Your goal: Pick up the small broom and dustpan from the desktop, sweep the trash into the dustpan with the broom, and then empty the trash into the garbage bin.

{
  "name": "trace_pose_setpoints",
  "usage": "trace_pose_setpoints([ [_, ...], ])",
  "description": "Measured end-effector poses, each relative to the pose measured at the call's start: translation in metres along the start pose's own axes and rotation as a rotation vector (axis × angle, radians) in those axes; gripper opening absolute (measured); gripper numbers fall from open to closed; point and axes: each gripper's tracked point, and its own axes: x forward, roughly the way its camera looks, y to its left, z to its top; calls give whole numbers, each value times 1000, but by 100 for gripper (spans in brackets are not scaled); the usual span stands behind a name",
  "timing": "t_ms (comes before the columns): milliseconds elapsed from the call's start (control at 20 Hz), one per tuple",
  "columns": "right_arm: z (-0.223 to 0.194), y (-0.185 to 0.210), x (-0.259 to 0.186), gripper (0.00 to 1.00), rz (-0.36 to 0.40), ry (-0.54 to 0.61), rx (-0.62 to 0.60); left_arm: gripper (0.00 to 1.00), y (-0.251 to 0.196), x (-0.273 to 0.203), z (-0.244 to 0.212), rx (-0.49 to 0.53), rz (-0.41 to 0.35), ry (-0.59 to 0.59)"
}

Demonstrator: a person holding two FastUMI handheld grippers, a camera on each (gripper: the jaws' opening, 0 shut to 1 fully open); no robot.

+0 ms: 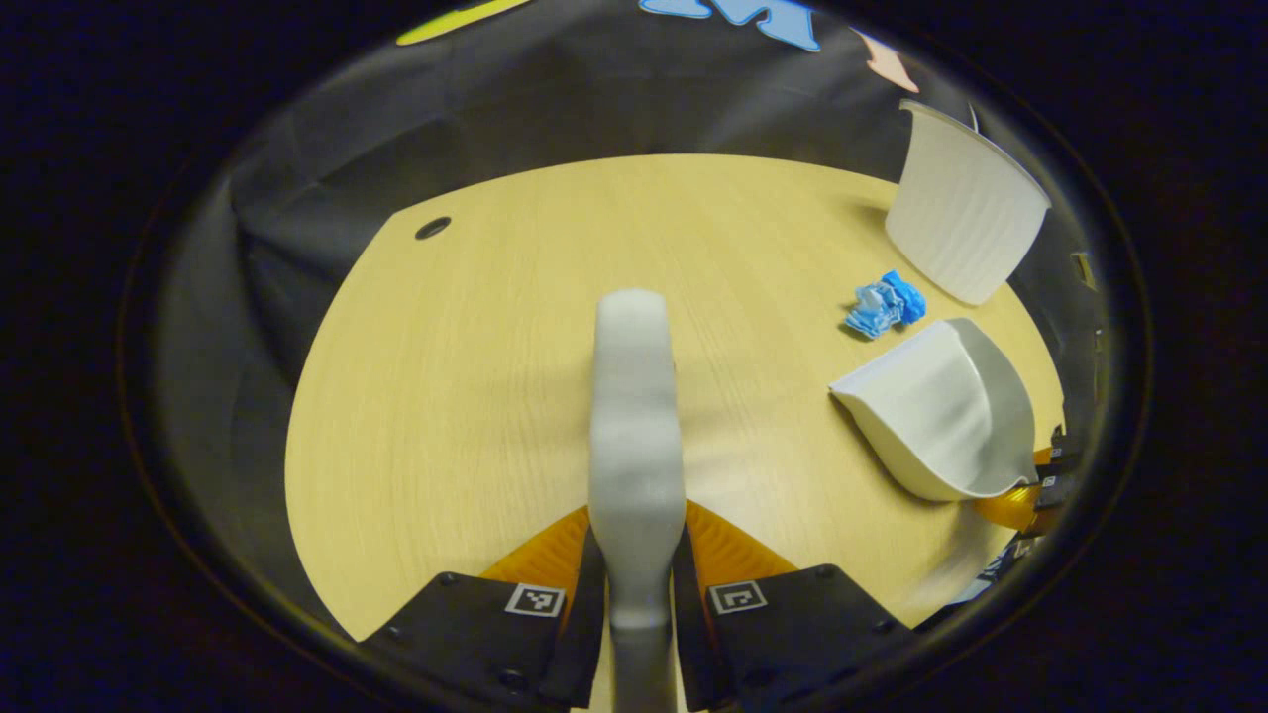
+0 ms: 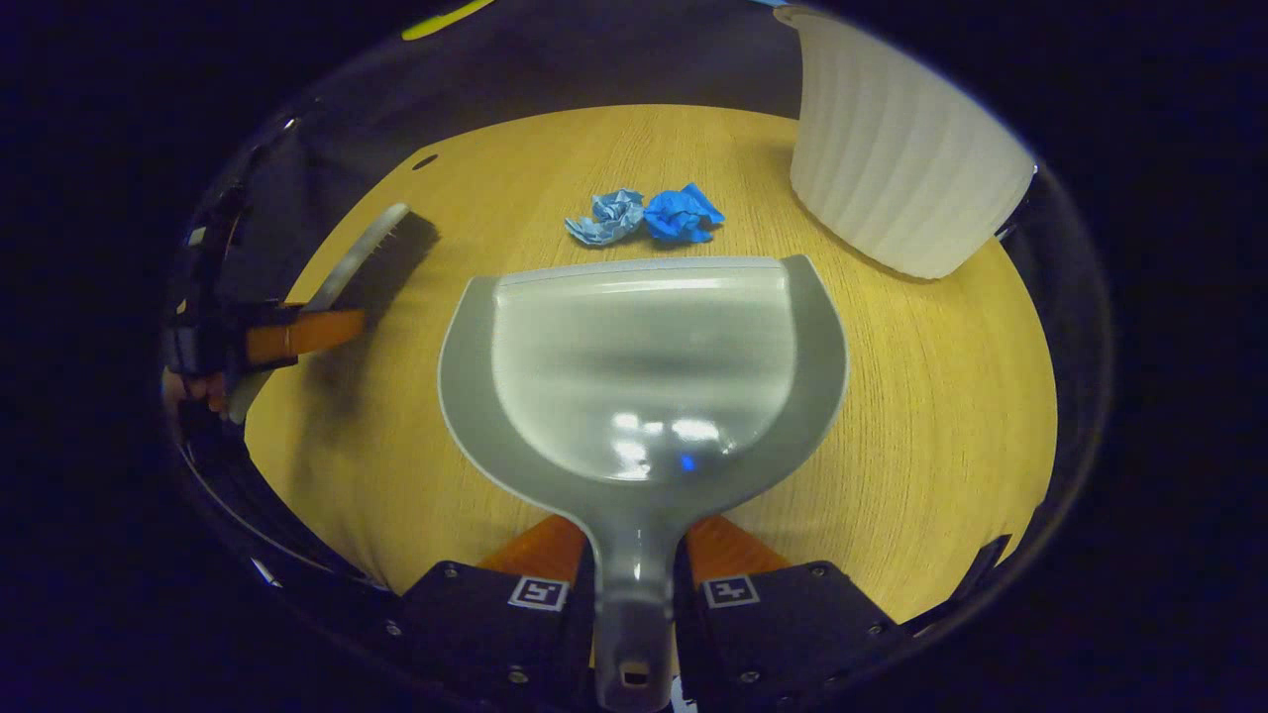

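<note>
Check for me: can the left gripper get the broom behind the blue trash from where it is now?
Probably yes. The left gripper, shut on the broom, has bare desktop between it and the blue trash. The dustpan sits just short of the trash and the garbage bin stands beside it, so approach from the open side.

The left half of the tabletop (image 1: 446, 396) lies bare out to its far edge, broken by one small cable hole (image 1: 433, 228), so the left tongs (image 1: 634, 584), clamped on the broom handle (image 1: 634, 416), have open wood ahead and to the left. To the right, the dustpan (image 2: 644, 366) held in the right tongs (image 2: 634, 594), the crumpled blue paper (image 2: 646, 215) just past its lip, and the white ribbed garbage bin (image 2: 897, 163) beyond crowd the path. A bare strip runs between the dustpan and the tabletop's right edge.
</note>
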Motion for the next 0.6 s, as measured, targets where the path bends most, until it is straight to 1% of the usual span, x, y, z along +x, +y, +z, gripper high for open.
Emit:
trace_pose_setpoints([
  [50, 1, -5, 1, 35, 6, 0, -14, 37, -7, 5, 9, 27, -7, -4],
  [100, 2, -10, 1, 35, 11, 4, -27, 41, -13, 10, 19, 53, -17, -8],
  [150, 4, -14, 1, 35, 16, 6, -39, 39, -20, 15, 27, 76, -25, -12],
  [200, 5, -18, 0, 35, 22, 8, -51, 41, -28, 20, 35, 97, -33, -16],
  [250, 6, -22, 1, 35, 28, 12, -68, 41, -37, 26, 41, 116, -45, -18],
  [300, 7, -26, 1, 35, 35, 15, -86, 39, -45, 31, 46, 134, -60, -15],
  [350, 7, -30, 1, 35, 45, 19, -104, 41, -55, 36, 51, 145, -78, -10],
  [400, 9, -34, 2, 35, 56, 22, -119, 39, -64, 40, 56, 155, -98, -5],
  [450, 9, -37, 2, 35, 70, 26, -130, 41, -72, 45, 61, 170, -111, -6],
  [600, 11, -46, 3, 35, 101, 42, -153, 41, -92, 59, 78, 233, -136, -5],
])
